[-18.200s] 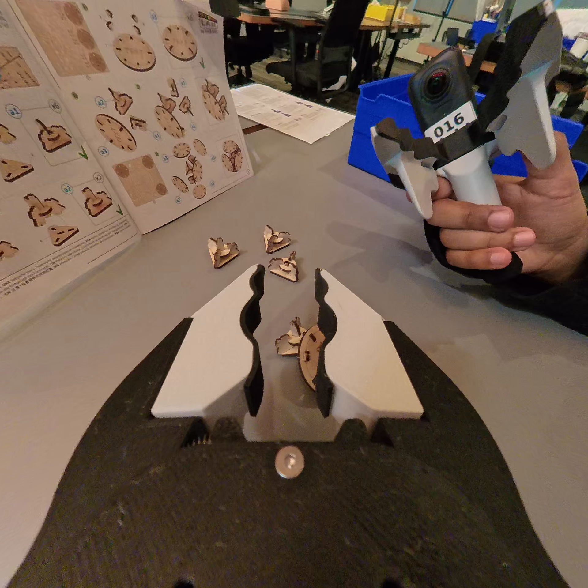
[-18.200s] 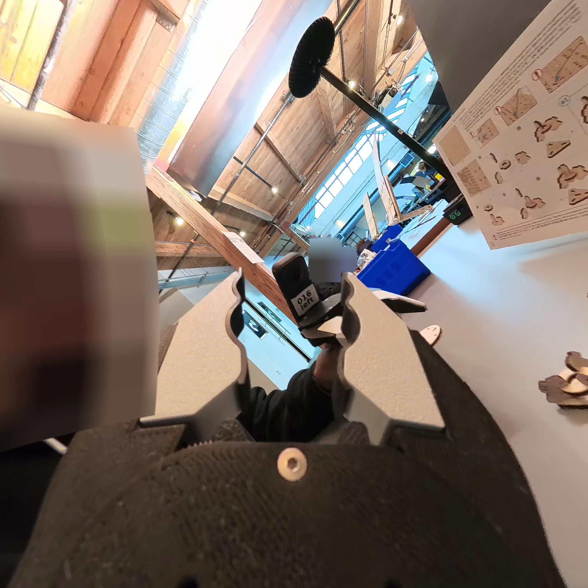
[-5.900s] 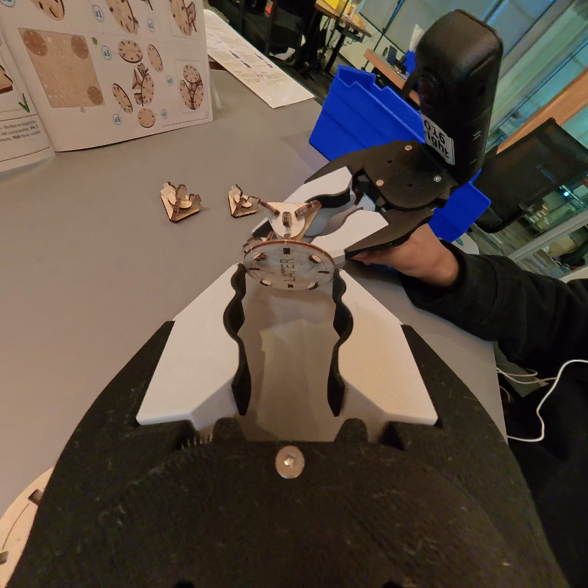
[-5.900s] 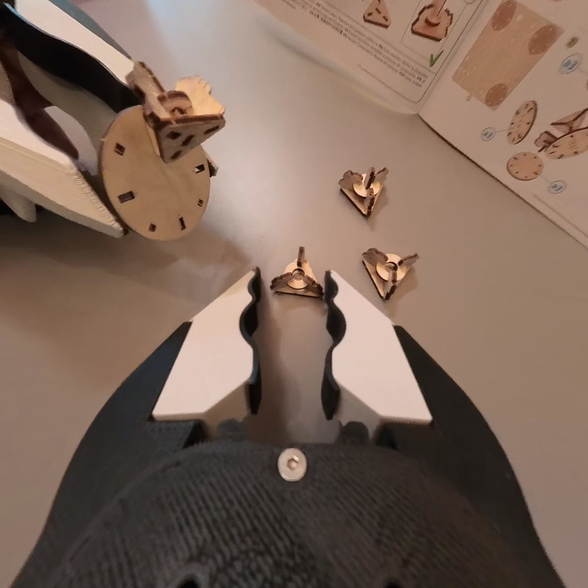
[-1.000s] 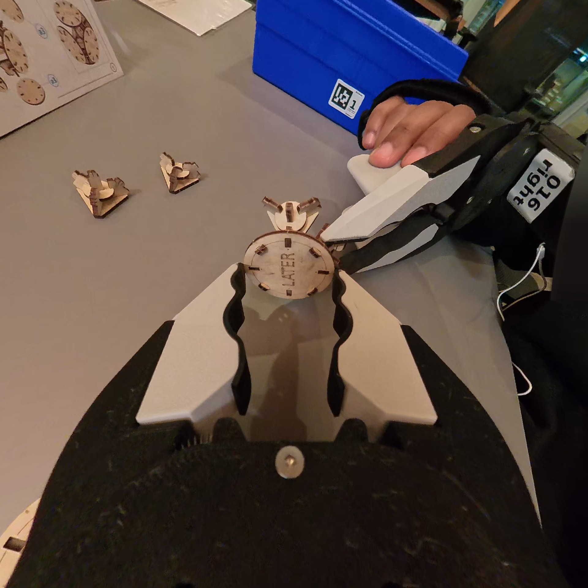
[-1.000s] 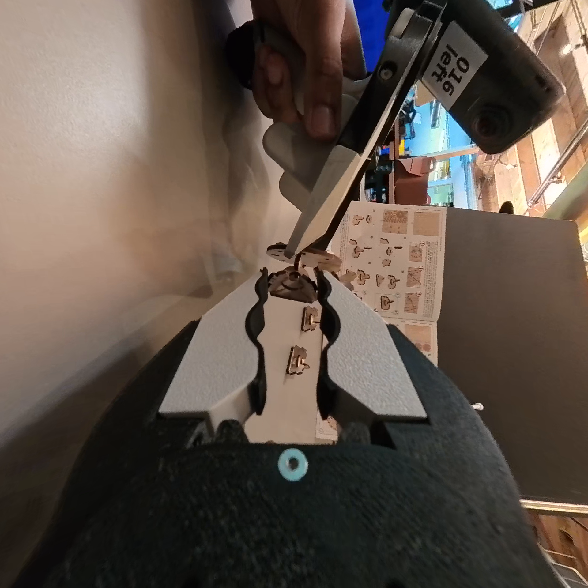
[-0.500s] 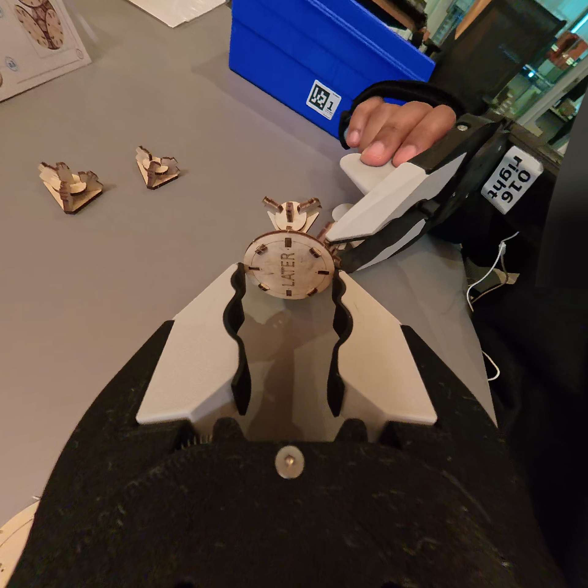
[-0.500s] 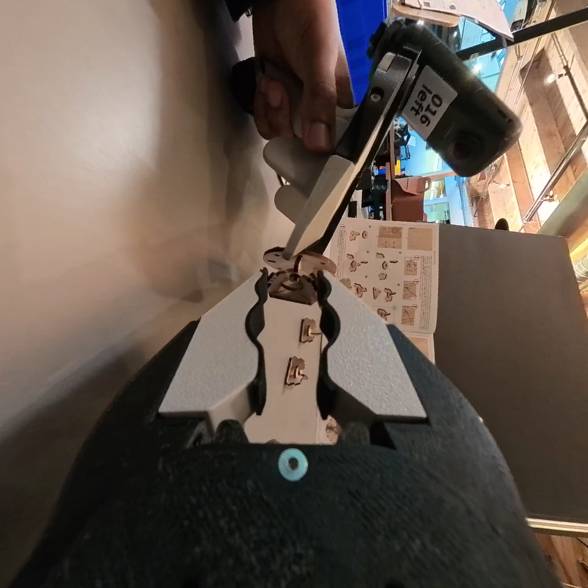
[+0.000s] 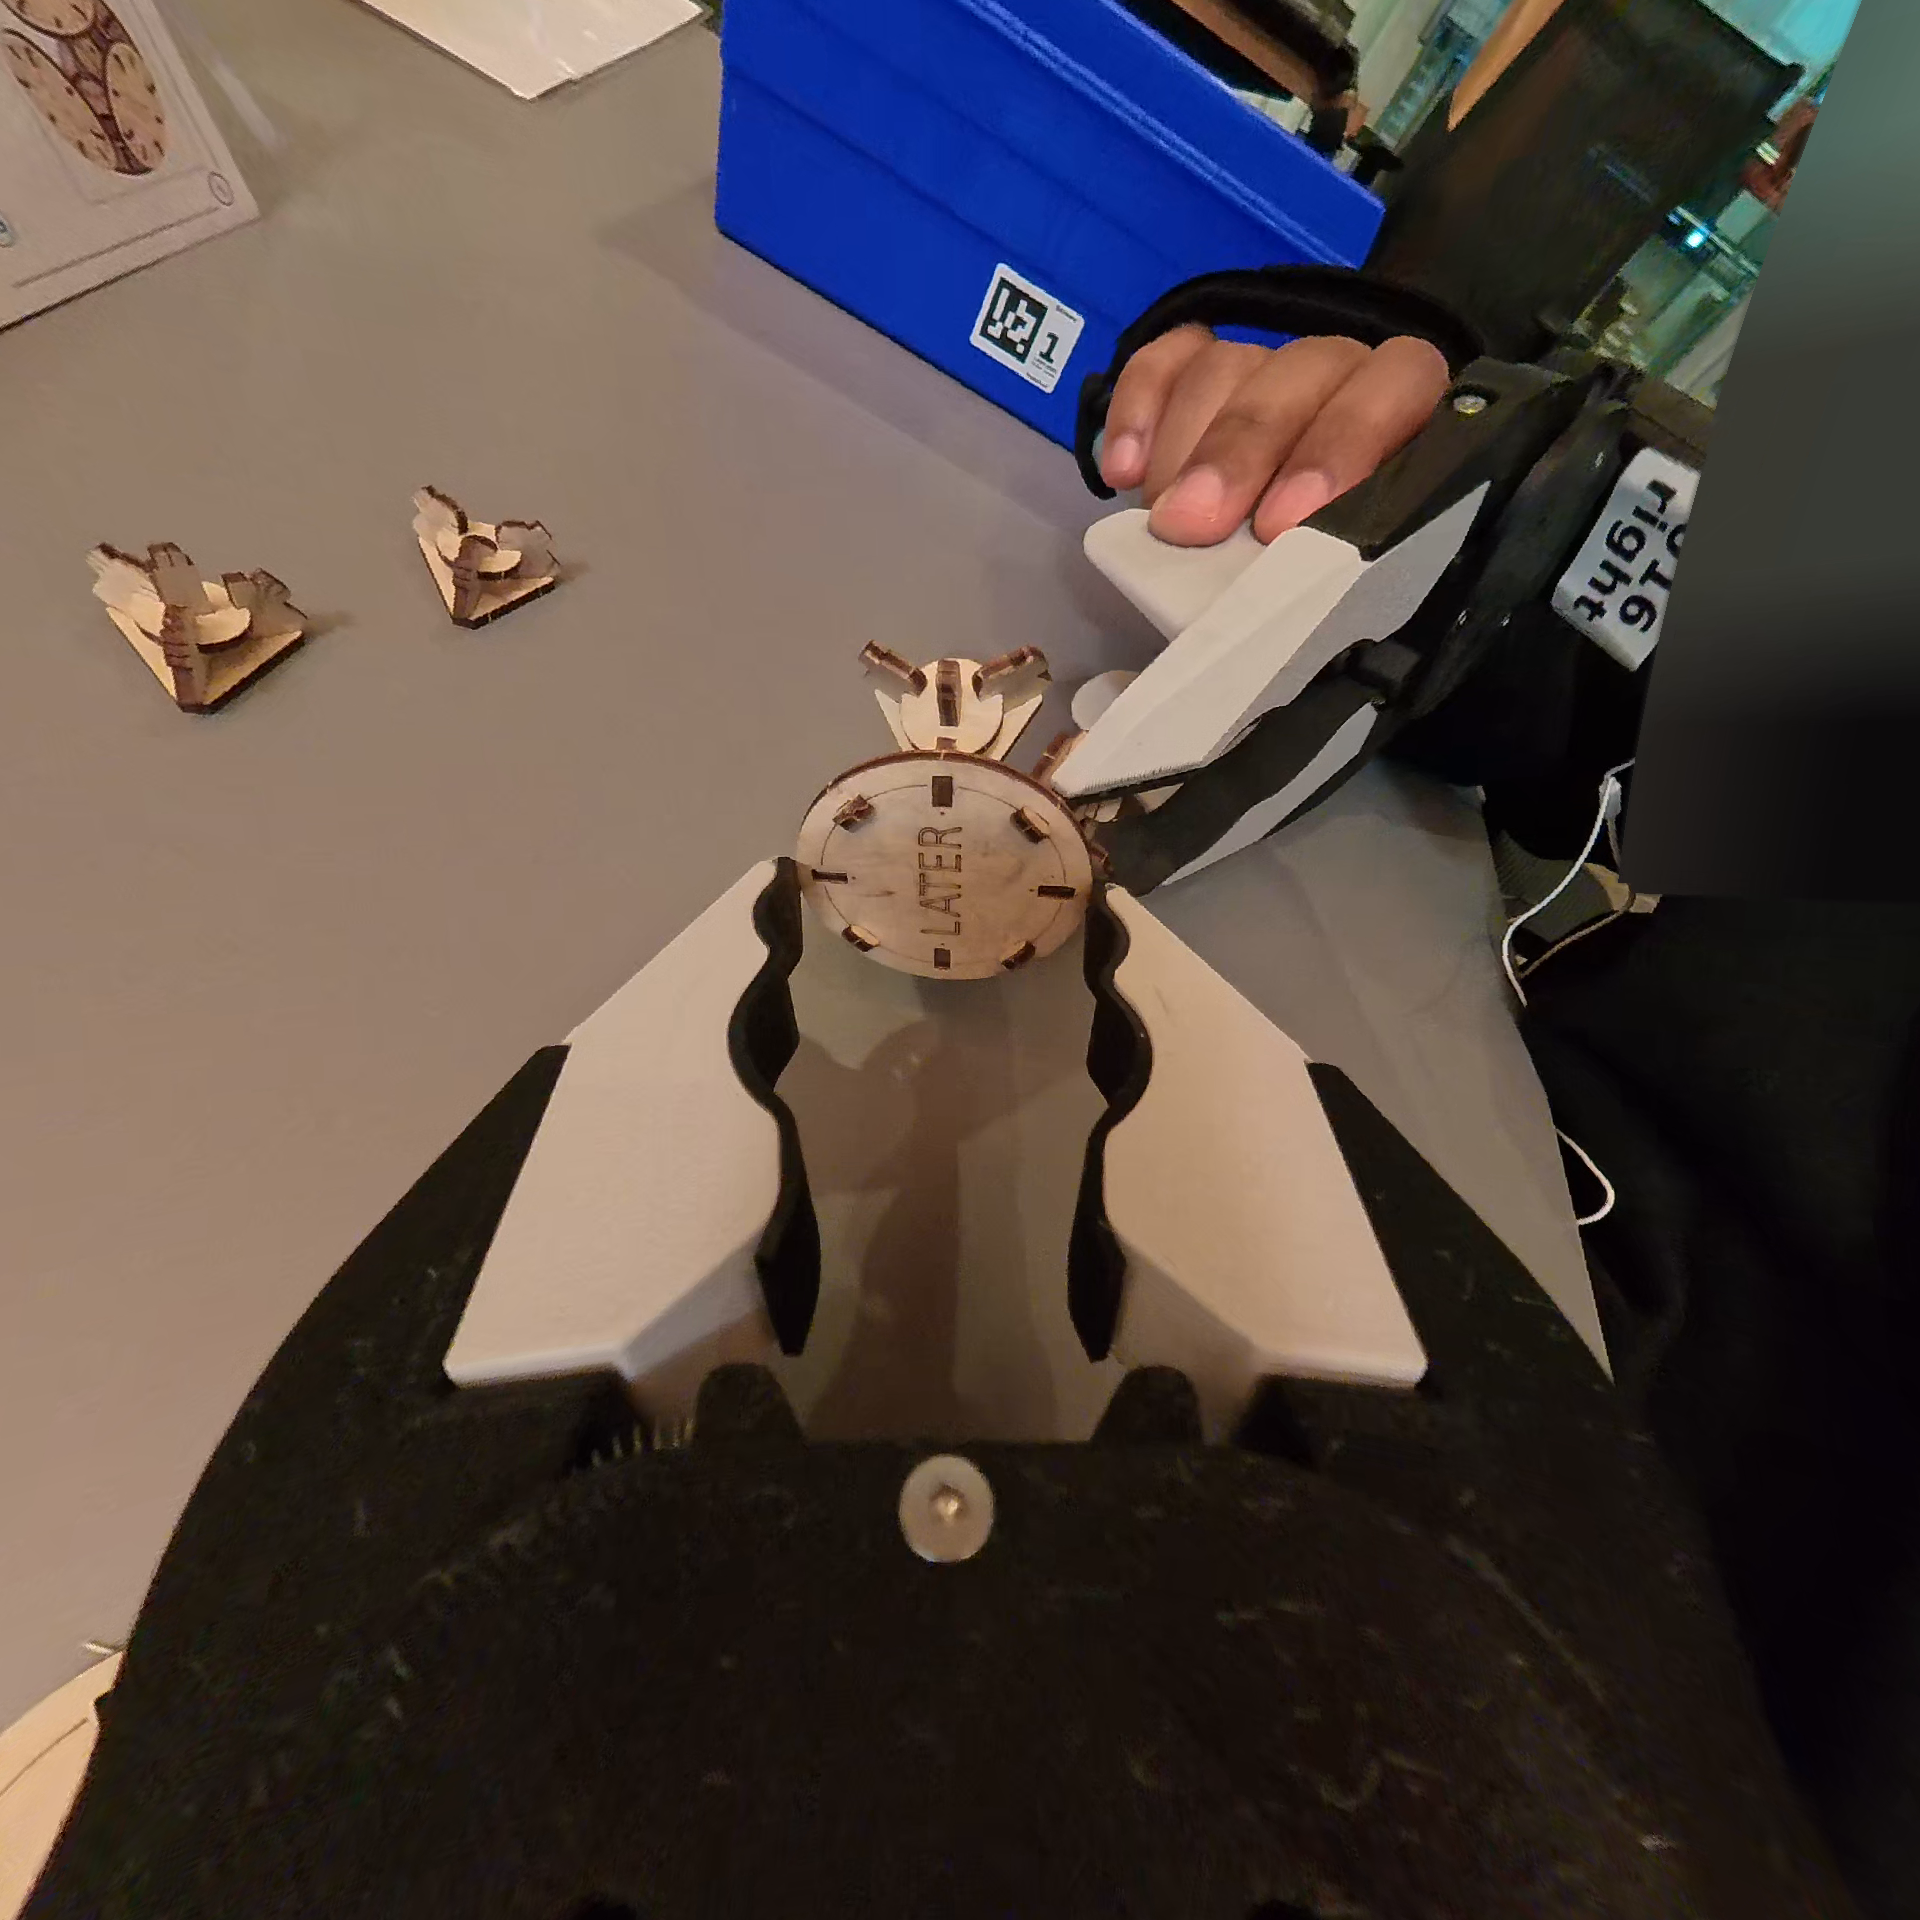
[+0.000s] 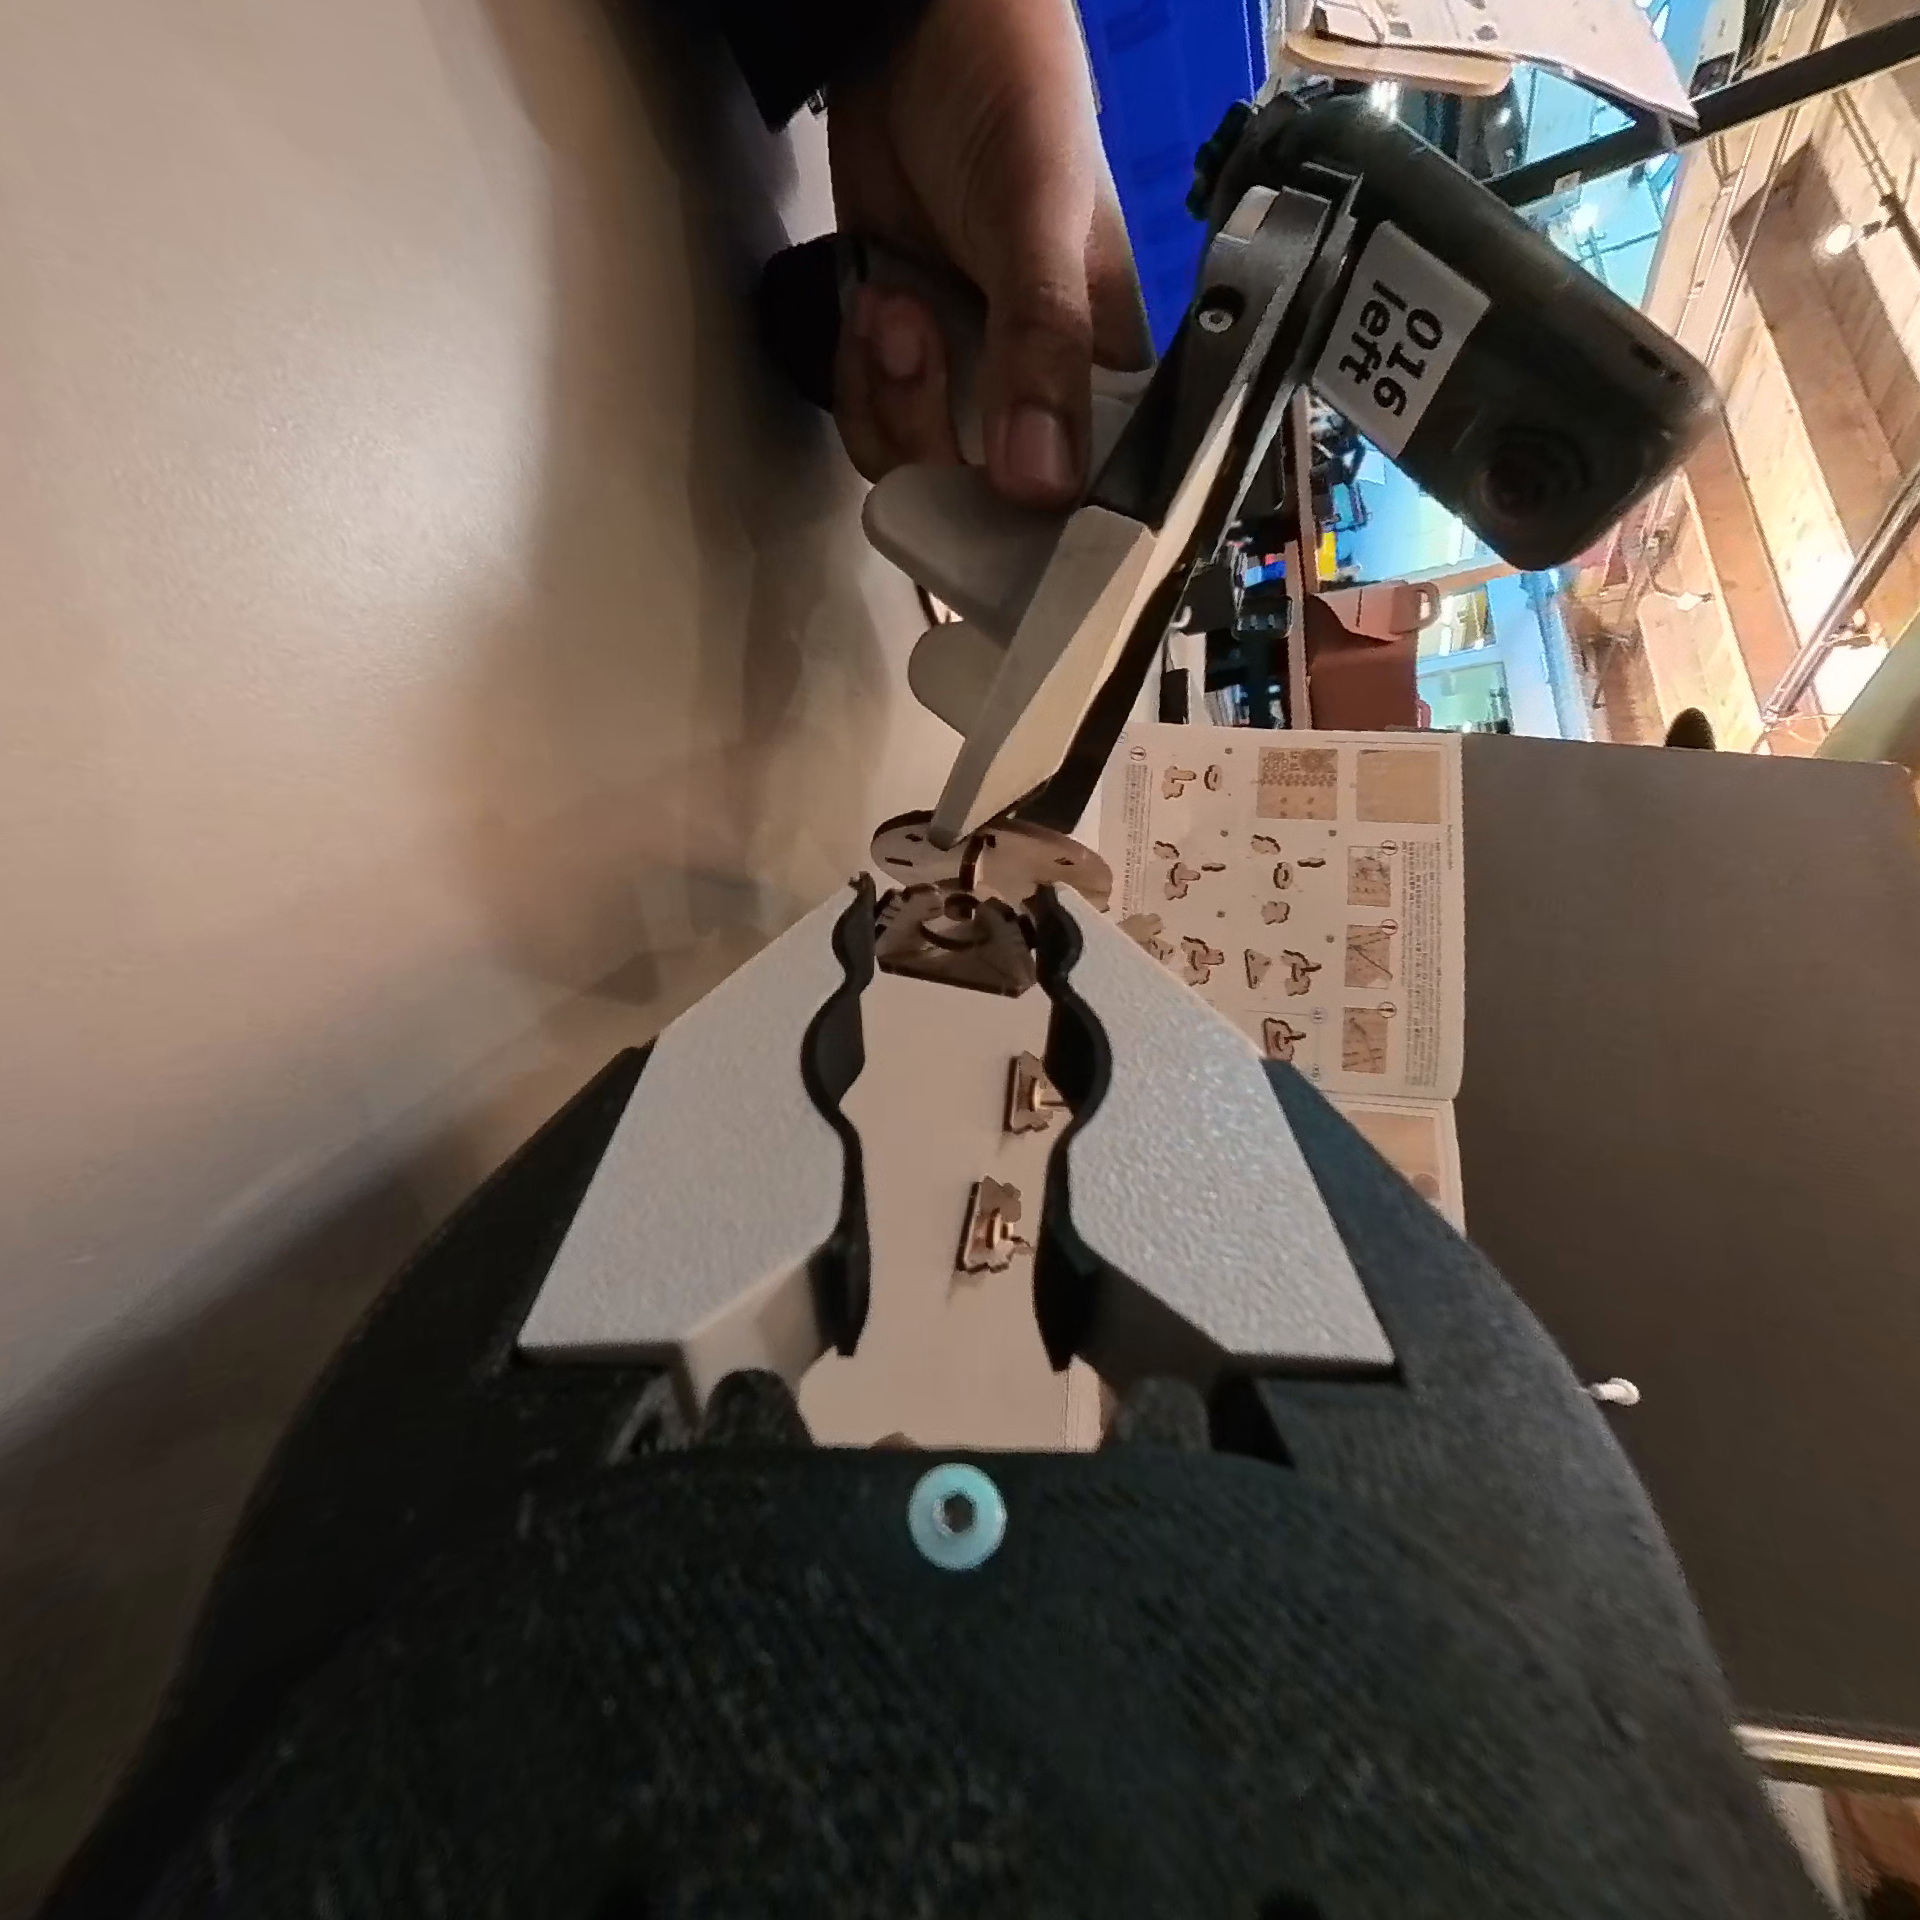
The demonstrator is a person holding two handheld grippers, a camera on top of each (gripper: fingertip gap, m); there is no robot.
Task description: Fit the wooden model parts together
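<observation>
Warm, rather dim indoor light falls from above, casting soft shadows on the table (image 9: pixel 416 935) between the left claw's (image 9: pixel 943 914) fingers. That view is sharp near the claw, with wide-angle bending at the edges. In the right view the wall-like table surface (image 10: pixel 312 520) left of the claw (image 10: pixel 951 935) is smeared and overlit; bright windows (image 10: pixel 1558 104) glare at upper right.

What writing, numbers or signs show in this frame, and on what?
I do not copy writing; these things bear it:
Wooden disc in the left claw: one engraved word.
Blue bin: white sticker, square code and a digit.
White label behind the right claw: legible.
Other white label, left claw's camera: legible.
Instruction sheet: print too small.
</observation>
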